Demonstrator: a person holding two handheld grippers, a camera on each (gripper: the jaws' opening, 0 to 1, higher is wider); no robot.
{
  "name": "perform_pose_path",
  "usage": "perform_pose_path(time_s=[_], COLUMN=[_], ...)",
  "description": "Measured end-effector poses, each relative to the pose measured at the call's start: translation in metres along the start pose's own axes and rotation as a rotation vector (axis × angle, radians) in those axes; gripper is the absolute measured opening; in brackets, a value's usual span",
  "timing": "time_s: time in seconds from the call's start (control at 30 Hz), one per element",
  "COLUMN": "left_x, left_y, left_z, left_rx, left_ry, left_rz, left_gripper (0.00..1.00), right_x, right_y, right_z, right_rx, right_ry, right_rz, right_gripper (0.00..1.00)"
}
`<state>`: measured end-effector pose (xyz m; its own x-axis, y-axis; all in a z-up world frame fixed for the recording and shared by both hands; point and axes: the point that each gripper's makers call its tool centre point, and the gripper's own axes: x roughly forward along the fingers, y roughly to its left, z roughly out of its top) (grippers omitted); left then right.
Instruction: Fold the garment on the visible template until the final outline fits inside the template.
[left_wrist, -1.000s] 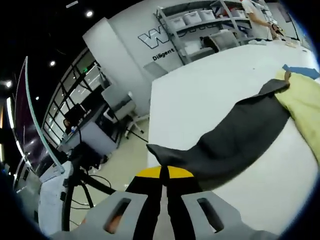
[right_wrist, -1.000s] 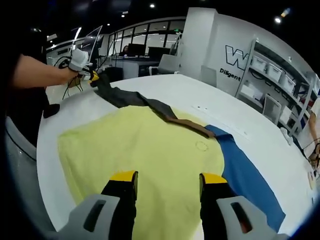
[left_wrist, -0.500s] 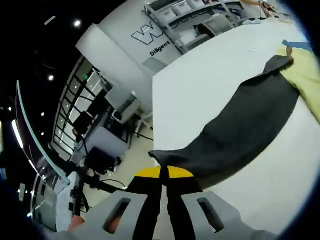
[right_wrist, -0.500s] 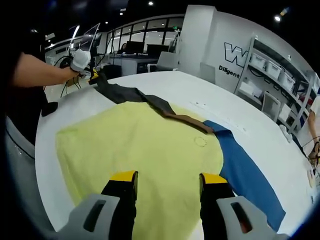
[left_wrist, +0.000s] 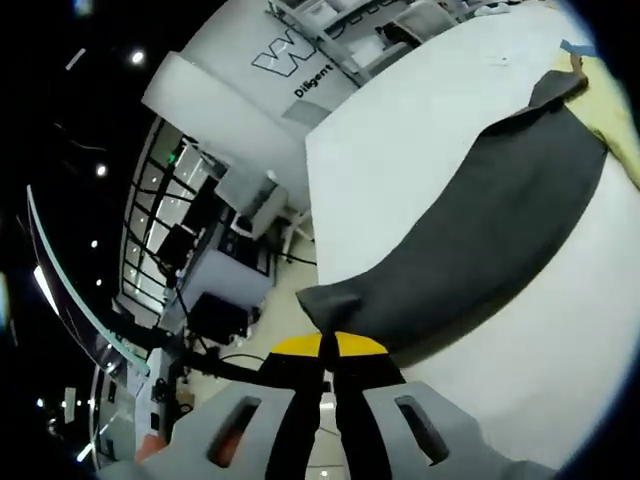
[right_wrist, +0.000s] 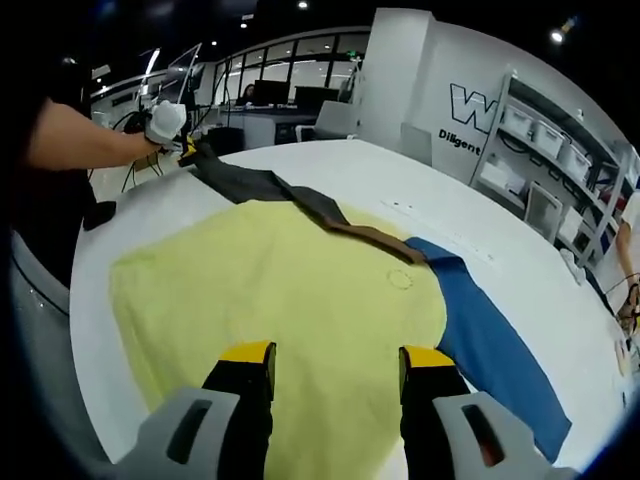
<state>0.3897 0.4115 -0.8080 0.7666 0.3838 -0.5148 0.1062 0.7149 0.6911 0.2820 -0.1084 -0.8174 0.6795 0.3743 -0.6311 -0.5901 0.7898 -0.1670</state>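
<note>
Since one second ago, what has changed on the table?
The left tongs, shut on the dark sleeve, have drawn it out a little further from the yellow garment, towards the table's end. The right tongs stayed open over the garment; the blue template has not moved.

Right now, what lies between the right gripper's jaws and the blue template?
In the right gripper view, the yellow garment spreads from the open right gripper to the blue template, overlapping its near edge.

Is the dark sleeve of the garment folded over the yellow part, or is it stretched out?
Stretched out. The dark sleeve runs long from the yellow part across the white table, its end pinched in the shut left tool.
</note>
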Motion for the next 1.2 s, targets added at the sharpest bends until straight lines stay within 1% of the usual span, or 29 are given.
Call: perform_pose_path(time_s=[0.07, 0.13, 0.2, 0.23, 0.27, 0.33, 0.37, 0.47, 0.53, 0.67, 0.7, 0.73, 0.83, 0.93, 1.03, 1.1, 1.2], left_x=[0.002, 0.002, 0.002, 0.002, 0.002, 0.002, 0.002, -0.002, -0.004, -0.008, -0.012, -0.013, -0.021, -0.03, -0.035, -0.041, -0.047], left_y=[-0.002, -0.002, -0.001, 0.0, 0.003, 0.006, 0.007, 0.01, 0.011, 0.012, 0.008, 0.006, -0.003, -0.015, -0.021, -0.028, -0.036], left_z=[-0.007, -0.009, -0.011, -0.013, -0.018, -0.021, -0.023, -0.025, -0.024, -0.015, -0.005, -0.002, 0.014, 0.028, 0.036, 0.046, 0.054], left_rx=[0.003, -0.007, -0.001, 0.002, -0.012, -0.019, -0.038, -0.05, -0.056, -0.07, -0.113, -0.116, -0.085, -0.093, -0.095, -0.111, -0.126], left_ry=[0.03, 0.039, 0.05, 0.062, 0.091, 0.102, 0.105, 0.106, 0.1, 0.068, 0.024, 0.012, -0.043, -0.091, -0.108, -0.138, -0.157], left_rz=[-0.002, -0.004, 0.003, 0.009, 0.023, 0.029, 0.028, 0.031, 0.034, 0.034, 0.021, 0.016, 0.003, -0.018, -0.029, -0.045, -0.065], left_gripper=[0.05, 0.06, 0.07, 0.09, 0.12, 0.16, 0.16, 0.13, 0.12, 0.12, 0.12, 0.12, 0.11, 0.11, 0.11, 0.1, 0.1], right_x=[0.0, 0.0, 0.0, 0.0, 0.0, 0.0, 0.0, 0.001, 0.002, 0.002, 0.002, 0.002, 0.002, 0.002, 0.002, 0.002, 0.002], right_y=[0.0, 0.0, 0.0, 0.0, 0.0, 0.0, 0.001, 0.002, 0.003, 0.003, 0.003, 0.004, 0.003, 0.004, 0.005, 0.005, 0.005], right_z=[0.0, 0.001, 0.0, 0.0, 0.0, 0.001, 0.001, 0.001, 0.001, 0.002, 0.002, 0.002, 0.001, 0.002, 0.002, 0.003, 0.004], right_rx=[-0.001, -0.001, -0.001, -0.001, 0.0, -0.001, -0.003, -0.005, -0.005, -0.006, -0.007, -0.006, -0.007, -0.007, -0.008, -0.01, -0.01], right_ry=[-0.001, -0.001, -0.001, -0.001, -0.001, -0.001, -0.001, -0.002, -0.002, -0.003, -0.003, -0.003, -0.002, -0.003, -0.004, -0.004, -0.007], right_rz=[0.001, 0.001, 0.001, 0.001, 0.002, 0.003, 0.005, 0.007, 0.009, 0.011, 0.011, 0.011, 0.01, 0.01, 0.012, 0.013, 0.013], right_gripper=[0.47, 0.47, 0.46, 0.47, 0.46, 0.46, 0.46, 0.46, 0.46, 0.46, 0.46, 0.46, 0.46, 0.46, 0.46, 0.46, 0.46])
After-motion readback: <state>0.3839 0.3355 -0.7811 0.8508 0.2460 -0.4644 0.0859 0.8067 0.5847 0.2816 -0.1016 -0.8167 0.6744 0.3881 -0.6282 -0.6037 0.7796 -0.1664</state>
